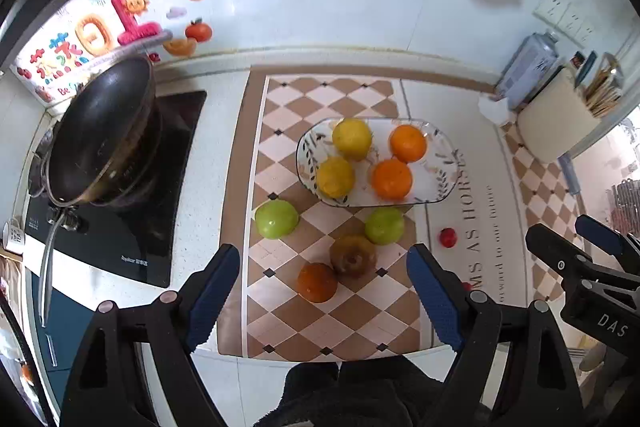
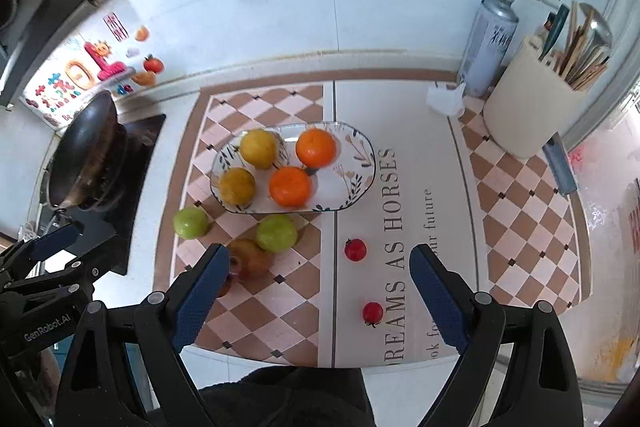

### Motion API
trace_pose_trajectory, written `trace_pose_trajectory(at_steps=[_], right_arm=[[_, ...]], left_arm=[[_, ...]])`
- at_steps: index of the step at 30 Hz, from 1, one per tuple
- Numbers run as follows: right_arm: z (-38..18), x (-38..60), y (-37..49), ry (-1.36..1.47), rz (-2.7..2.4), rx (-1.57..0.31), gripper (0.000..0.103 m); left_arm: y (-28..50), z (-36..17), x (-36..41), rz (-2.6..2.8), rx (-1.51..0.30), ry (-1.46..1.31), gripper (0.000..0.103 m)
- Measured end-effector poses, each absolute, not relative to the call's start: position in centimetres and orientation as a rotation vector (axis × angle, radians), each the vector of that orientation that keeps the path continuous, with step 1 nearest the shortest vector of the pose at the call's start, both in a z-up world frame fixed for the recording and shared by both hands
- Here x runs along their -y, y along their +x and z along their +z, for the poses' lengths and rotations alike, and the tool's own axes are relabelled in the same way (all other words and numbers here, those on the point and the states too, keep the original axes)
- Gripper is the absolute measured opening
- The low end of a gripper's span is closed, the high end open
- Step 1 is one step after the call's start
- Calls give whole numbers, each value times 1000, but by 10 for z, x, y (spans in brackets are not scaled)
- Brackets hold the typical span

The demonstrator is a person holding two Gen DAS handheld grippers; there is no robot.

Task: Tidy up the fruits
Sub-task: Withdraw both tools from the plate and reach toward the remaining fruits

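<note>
Plate [image 1: 448, 183] on the surface holds two yellow fruits [image 1: 351, 139] and two oranges [image 1: 407, 143], apparently sorted by colour. Still loose beside it on the mat: two green fruits [image 1: 276, 219], two brown ones [image 1: 353, 255] and two small red ones [image 2: 355, 249]. Left hand-held gripper [image 1: 324, 291] and right hand-held gripper [image 2: 320, 291] both hang wide and empty, well above, the loose fruit lying below and between their fingers.

Two hand-held black plastic claws: the left claw [image 1: 324, 291] and right claw [image 2: 316, 291] each carry ribbed blue pads on their fingers [image 1: 214, 291], with round silver pivot screws along angular black arms. White lettering reads "DAS" on one body, "GenRobot.AI" on the other. Dark fleecy clothing [image 1: 360, 395] shows below.
</note>
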State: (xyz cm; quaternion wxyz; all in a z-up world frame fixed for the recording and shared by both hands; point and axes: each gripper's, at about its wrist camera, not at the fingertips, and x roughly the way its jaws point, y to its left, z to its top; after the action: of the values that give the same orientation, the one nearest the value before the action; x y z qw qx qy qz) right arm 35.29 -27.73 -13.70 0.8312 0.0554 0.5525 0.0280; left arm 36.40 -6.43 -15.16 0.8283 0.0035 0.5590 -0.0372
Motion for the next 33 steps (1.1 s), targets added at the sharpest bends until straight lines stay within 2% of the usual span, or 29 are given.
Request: trace_pose_trajectory(at_steps=[9,19,20,22,28,30,33], right_arm=[[-102,275,334,129,85,-1123,94],[-115,281,342,191,131,-1133,94],[-120,281,345,198,136,-1136,94],[-141,282,355,227,164,-1175,94],[-236,279,393,372,236,-1336,93],[-271,276,405,414,241,-1393,86],[-317,270,423,465,245,-1475,85]], left_arm=[[348,-122,61,-100,-1152,-20,85],[351,-132,59,-98,-1180,-68,86],[355,-137,58,-91,-1191,-65,94],[360,-149,56,-65,-1201,-63,100],[379,-210,37,45,-1325,-87,100],[383,-235,27,69,-1385,-131,100],[385,-274,14,106,-1485,-220,100]])
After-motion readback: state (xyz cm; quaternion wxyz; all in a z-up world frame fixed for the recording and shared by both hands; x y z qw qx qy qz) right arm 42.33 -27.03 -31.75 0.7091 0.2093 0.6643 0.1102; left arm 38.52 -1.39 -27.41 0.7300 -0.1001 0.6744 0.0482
